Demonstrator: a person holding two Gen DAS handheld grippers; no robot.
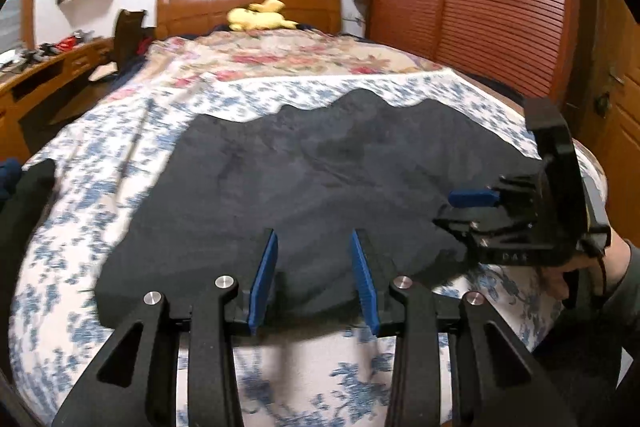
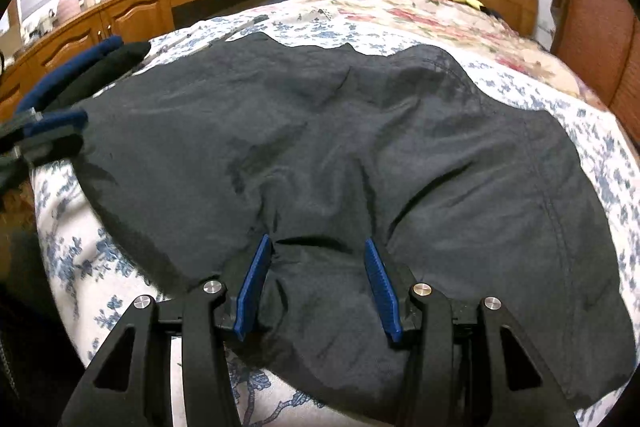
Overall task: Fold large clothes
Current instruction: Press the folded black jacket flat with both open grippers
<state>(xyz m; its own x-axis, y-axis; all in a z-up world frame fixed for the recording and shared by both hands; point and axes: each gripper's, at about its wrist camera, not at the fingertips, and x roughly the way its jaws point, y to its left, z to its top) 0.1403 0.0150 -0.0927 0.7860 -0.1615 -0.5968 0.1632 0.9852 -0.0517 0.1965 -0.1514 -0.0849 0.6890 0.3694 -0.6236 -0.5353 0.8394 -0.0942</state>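
While spread flat, dark garment (image 2: 360, 147).

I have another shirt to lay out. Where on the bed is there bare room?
Bare blue-floral sheet lies left of the black garment, and a strip runs between it and the red-floral quilt. The near edge is crowded by both grippers.

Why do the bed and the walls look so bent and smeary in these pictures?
Both views are fisheye, so the headboard and the wardrobe bow. Left wrist view: the floral bedspread is motion-blurred. Right wrist view: the dark garment looks sharper, with creases legible.
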